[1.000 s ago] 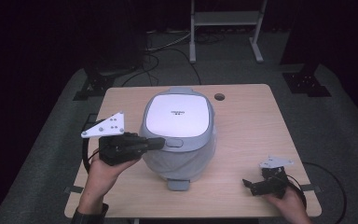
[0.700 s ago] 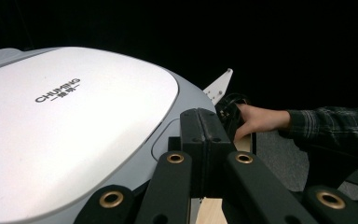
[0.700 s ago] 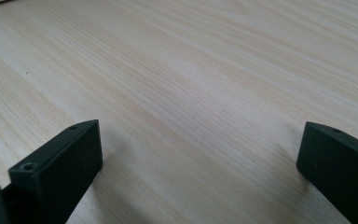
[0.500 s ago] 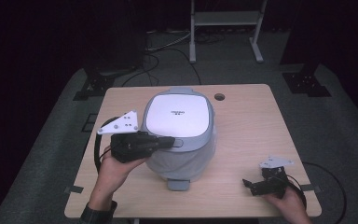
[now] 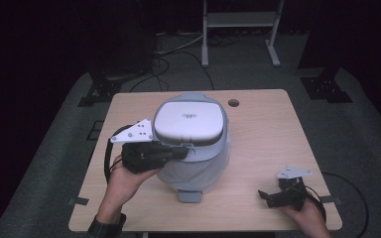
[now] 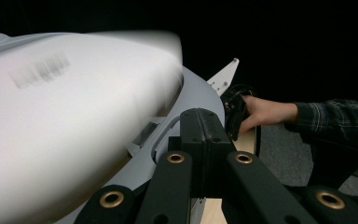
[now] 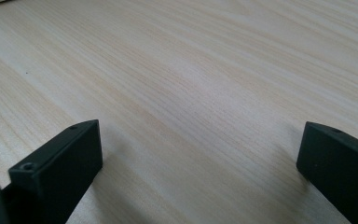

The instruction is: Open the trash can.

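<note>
Since the earlier frame, our left gripper (image 5: pixel 181 150) has raised the white lid (image 5: pixel 190 120) off the grey cooker (image 5: pixel 193 171) at frame centre, its 2 jaws closed together beneath the lid's edge. Our right gripper (image 5: pixel 264 195), lower right, rests wide open on the table (image 5: pixel 263 134).

- A pale wooden table (image 5: pixel 258 129) stands on grey floor (image 5: pixel 357 124).
- A round cable hole (image 5: pixel 233 103) sits near the table's far edge.
- A grey-and-white appliance (image 5: pixel 191 144) stands at its middle, lid (image 5: pixel 188 119) raised.
- The right gripper (image 5: pixel 278 197) rests at the near right corner.
</note>
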`<action>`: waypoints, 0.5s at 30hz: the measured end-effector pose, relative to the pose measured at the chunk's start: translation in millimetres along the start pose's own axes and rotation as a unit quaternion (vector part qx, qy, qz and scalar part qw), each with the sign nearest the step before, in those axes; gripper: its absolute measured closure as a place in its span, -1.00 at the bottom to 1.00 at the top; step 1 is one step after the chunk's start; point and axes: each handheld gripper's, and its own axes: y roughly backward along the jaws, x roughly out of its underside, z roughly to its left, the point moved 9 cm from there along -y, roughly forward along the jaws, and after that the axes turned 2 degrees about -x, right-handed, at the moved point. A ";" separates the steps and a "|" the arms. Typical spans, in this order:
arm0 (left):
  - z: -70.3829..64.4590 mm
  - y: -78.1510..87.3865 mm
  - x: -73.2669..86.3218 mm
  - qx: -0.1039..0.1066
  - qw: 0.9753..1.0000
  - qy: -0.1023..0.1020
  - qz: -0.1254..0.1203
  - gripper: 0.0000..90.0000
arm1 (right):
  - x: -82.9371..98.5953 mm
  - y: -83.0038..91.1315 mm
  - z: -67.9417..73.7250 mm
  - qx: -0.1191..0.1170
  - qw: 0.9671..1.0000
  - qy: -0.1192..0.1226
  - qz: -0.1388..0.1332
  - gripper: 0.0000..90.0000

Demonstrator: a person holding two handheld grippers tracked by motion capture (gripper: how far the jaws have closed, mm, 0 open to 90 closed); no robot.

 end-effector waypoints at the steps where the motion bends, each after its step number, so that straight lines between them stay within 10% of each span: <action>1: 0.3 0.4 -0.3 -0.002 1.000 -0.002 -0.001 1.00 | 0.0 0.0 0.0 0.000 1.000 0.000 0.000 -1.00; 15: 6.3 26.4 -1.9 -0.027 0.999 0.002 -0.020 0.76 | -0.5 -0.4 0.1 0.000 1.000 0.000 0.000 -1.00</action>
